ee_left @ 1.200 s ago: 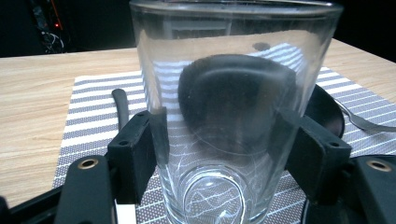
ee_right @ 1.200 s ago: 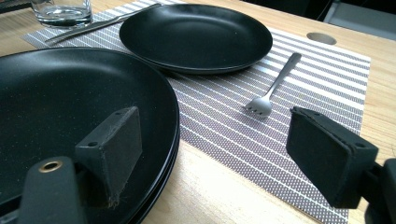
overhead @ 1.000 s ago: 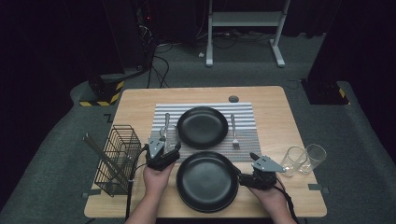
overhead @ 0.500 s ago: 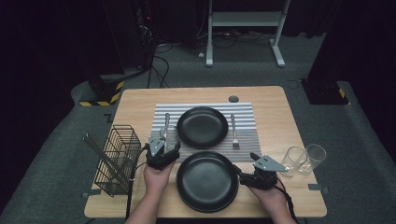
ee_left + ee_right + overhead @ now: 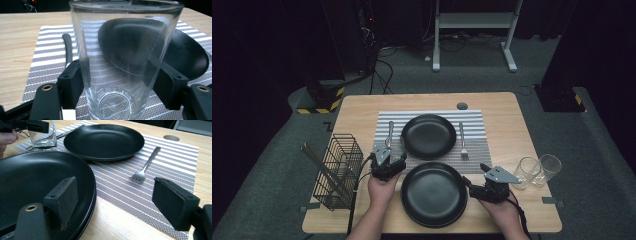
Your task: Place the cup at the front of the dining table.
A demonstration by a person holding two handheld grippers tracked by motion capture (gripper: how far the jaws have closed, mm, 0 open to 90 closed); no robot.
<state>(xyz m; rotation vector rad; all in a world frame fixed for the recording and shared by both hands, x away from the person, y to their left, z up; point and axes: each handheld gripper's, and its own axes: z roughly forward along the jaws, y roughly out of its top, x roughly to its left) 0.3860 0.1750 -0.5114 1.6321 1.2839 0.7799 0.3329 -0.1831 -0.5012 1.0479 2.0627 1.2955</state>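
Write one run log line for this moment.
left gripper: shut on glass, on placemat | right gripper: open beside plate stack

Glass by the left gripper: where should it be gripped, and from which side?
Grip the glass across its lower wall, level from the person's side: it stands upright, near straight-walled, and the far plate sits close on its right.

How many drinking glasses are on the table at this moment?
3. One glass stands on the striped placemat, between the left gripper jaws. Two glasses stand side by side near the table's right edge.
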